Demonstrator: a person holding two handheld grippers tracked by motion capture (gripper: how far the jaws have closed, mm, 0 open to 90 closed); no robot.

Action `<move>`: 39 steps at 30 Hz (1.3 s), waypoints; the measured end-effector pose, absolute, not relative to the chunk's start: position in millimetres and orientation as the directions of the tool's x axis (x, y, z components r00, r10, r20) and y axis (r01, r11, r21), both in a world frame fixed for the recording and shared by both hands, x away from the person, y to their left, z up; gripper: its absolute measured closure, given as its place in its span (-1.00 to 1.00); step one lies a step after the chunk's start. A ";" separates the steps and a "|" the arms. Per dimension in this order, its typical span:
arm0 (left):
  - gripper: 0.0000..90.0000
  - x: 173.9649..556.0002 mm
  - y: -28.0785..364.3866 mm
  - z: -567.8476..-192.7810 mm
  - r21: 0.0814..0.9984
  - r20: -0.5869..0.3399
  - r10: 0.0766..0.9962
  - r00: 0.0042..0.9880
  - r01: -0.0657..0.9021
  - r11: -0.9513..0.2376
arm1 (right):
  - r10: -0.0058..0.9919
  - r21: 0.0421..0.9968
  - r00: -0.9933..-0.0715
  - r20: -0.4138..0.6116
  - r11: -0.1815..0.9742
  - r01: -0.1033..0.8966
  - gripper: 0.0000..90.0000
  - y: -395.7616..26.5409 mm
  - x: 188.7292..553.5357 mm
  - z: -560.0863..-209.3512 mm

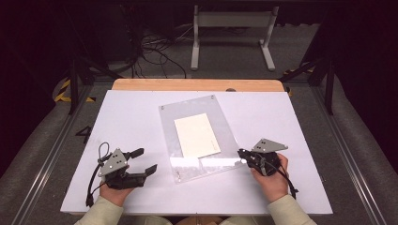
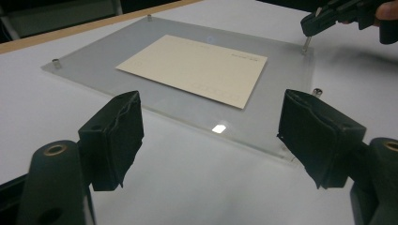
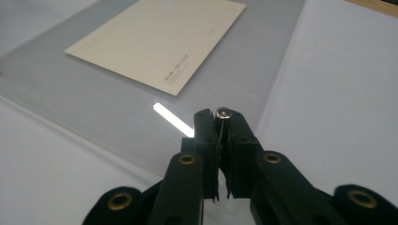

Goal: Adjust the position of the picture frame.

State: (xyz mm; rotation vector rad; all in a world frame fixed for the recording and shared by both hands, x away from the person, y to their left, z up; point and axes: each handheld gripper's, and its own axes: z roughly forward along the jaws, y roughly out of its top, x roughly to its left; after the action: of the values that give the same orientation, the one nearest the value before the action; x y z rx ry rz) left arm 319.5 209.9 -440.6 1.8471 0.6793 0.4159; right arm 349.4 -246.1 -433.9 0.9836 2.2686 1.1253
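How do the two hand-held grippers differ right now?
The left gripper has its jaws wide open with nothing between them, resting short of the clear plate. The right gripper is shut on a small metal screw at the plate's corner. The left sits off the plate; the right reaches over its edge. Both have black jaws and a trailing cable.

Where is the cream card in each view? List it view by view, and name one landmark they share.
High view: the card lies mid-table, between the two hands.
Left gripper view: upper middle, beyond the open jaws.
Right gripper view: top, left of centre, beyond the shut jaws.
Shared landmark: the clear plate under the card, with the right gripper pinching the bolt at its corner.
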 end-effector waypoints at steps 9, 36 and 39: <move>-0.49 320.9 209.0 -441.4 0.928 -0.039 0.629 0.776 0.262 -0.266 | 0.844 0.815 -0.533 -0.055 0.346 0.464 0.88 -287.6 364.6 -431.7; -0.46 332.7 200.7 -442.6 0.918 -0.049 0.638 0.768 0.286 -0.274 | 0.589 0.876 -0.807 0.036 0.370 0.309 0.37 -201.0 310.3 -413.2; -0.46 334.0 199.5 -443.2 0.917 -0.055 0.636 0.770 0.290 -0.272 | 0.535 0.864 -0.844 0.039 0.405 0.297 0.34 -182.0 308.3 -421.4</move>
State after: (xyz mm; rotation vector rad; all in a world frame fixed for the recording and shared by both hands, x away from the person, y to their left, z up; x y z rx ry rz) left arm 334.0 199.5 -443.2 1.8667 0.7099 0.3938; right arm 308.3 -182.0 -421.4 0.7325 2.4189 1.4118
